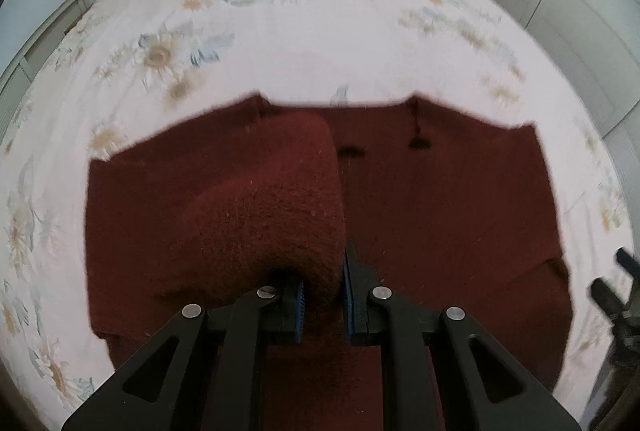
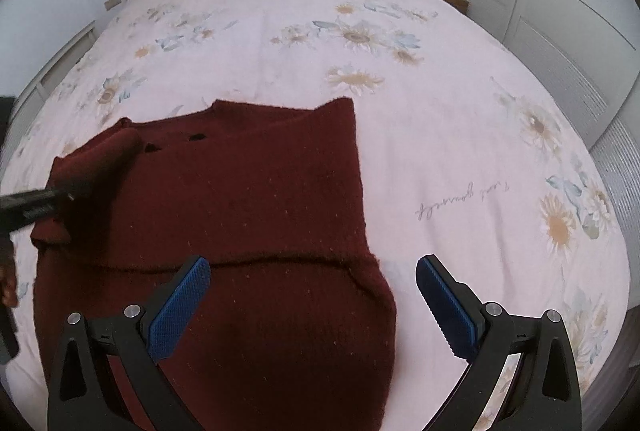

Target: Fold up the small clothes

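Maroon sweater (image 2: 248, 199) lies on the bed (image 2: 440, 135), no containers.

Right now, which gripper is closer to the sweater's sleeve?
Left. The left gripper is shut on the sleeve of the dark red sweater. The right gripper hangs open over the sweater's opposite edge, holding nothing.

From my left wrist view the maroon sweater (image 1: 440, 199) is motion-blurred, its near hem lost behind my left gripper (image 1: 324, 307). The bed (image 2: 460, 135) runs off both frames' sides.
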